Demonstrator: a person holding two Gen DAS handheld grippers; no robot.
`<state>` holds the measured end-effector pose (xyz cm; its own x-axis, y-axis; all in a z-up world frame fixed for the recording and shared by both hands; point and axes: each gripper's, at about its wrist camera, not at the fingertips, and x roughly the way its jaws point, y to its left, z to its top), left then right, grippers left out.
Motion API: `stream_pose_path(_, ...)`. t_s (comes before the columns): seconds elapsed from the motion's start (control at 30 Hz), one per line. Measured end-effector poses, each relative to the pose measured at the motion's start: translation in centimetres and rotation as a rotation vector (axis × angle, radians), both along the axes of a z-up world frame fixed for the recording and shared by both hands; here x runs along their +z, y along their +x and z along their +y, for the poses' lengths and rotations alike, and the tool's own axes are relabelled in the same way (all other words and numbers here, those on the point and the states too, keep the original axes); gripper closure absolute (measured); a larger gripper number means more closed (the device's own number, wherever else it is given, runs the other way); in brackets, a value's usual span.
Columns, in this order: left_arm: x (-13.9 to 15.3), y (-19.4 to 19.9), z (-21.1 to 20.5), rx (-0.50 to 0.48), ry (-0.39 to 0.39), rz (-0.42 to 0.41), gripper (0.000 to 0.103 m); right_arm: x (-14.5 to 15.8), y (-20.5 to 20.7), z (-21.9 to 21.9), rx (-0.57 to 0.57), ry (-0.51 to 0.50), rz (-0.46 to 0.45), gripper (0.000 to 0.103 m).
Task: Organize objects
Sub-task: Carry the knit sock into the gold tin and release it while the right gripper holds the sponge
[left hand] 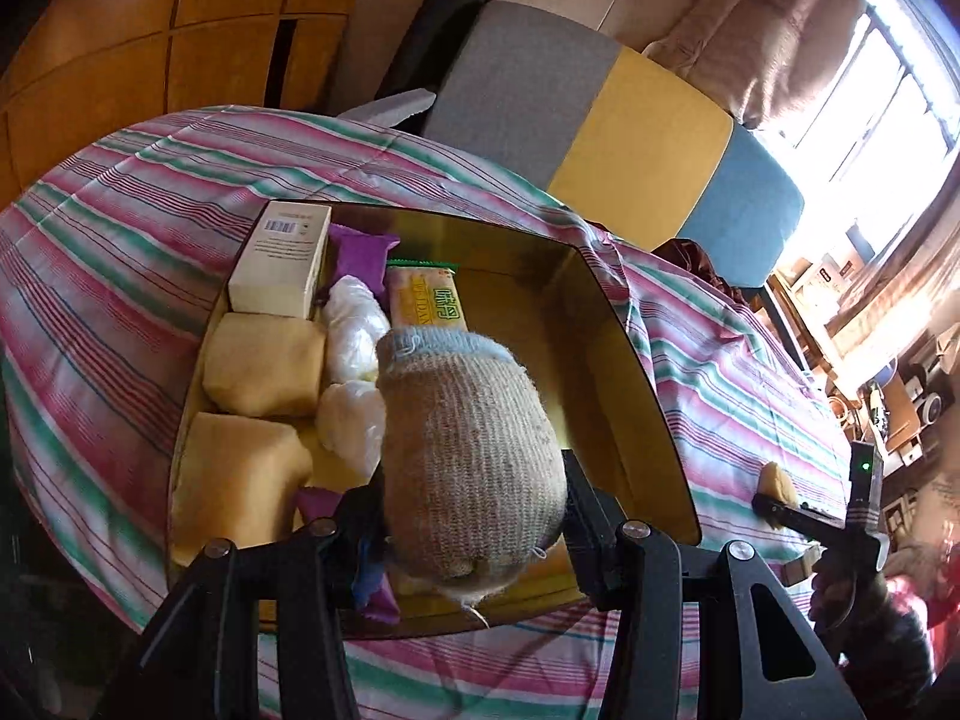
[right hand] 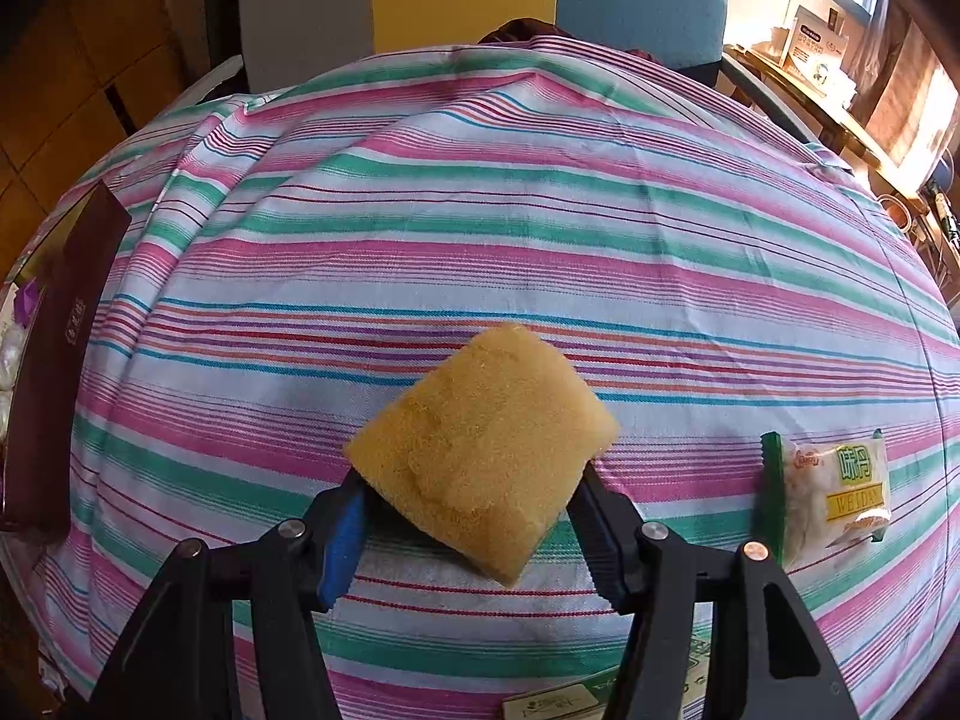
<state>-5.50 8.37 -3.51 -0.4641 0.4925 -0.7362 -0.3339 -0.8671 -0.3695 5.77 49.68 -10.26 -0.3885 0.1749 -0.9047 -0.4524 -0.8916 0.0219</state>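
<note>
Only the left wrist view looked into the gold-lined box [left hand: 606, 324], which sat on the striped cloth [left hand: 120, 252] over the worktop. Along the box's left side lay a cream carton [left hand: 279, 261], then two yellow sponges [left hand: 264, 363] one below the other. Right of them were a purple packet [left hand: 360, 249], white plastic bundles [left hand: 354, 330] and a yellow-and-green snack packet [left hand: 426, 303]. The right half of the box floor was bare. The left gripper [left hand: 474, 528] was clamped on a rolled beige sock [left hand: 468, 450] with a blue cuff, held above the box's middle. At that view's far right, the right gripper [left hand: 786, 507] showed small, with a yellow piece in it.

The right wrist view showed what the left could not. At its left edge stood the box's dark outer wall [right hand: 54, 372]. In the centre, the right gripper [right hand: 468, 516] gripped a yellow sponge [right hand: 480, 456] by its lower corner, above the cloth. To the right, a second snack packet [right hand: 828, 492] lay on the cloth. A printed card [right hand: 558, 705] peeked in at the bottom edge.
</note>
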Motion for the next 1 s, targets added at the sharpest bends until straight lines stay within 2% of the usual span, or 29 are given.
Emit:
stream_pose_path(0.17,0.0,-4.1,3.2,-0.031,0.035,-0.087,0.053,0.1,0.0,0.0,0.003,0.002,-0.004,0.041)
stream_pose_path(0.23,0.1,-5.9,4.4,-0.024,0.043,-0.098,0.053,0.0,0.0,0.0,0.003,0.002,-0.004,0.041)
stream_pose_path(0.4,-1.0,-10.2,7.9,-0.056,-0.014,-0.127,0.053,0.0,0.0,0.1,0.004,0.001,-0.007,0.041)
stream_pose_path(0.57,-3.3,-13.5,9.9,-0.018,-0.071,-0.166,0.053,0.0,-0.1,0.0,0.005,0.000,-0.007,0.041)
stream_pose_path(0.7,-4.5,-15.8,11.1,0.029,-0.133,-0.141,0.051,0.0,-0.2,0.1,0.006,-0.002,-0.004,0.041)
stream_pose_path(0.8,-5.3,-16.8,11.5,0.019,-0.155,-0.158,0.044,0.0,-0.2,0.1,0.007,-0.003,-0.003,0.041)
stream_pose_path(1.0,-3.8,-14.9,10.1,0.011,-0.173,-0.070,0.041,0.0,-0.3,0.1,0.013,0.004,-0.002,0.041)
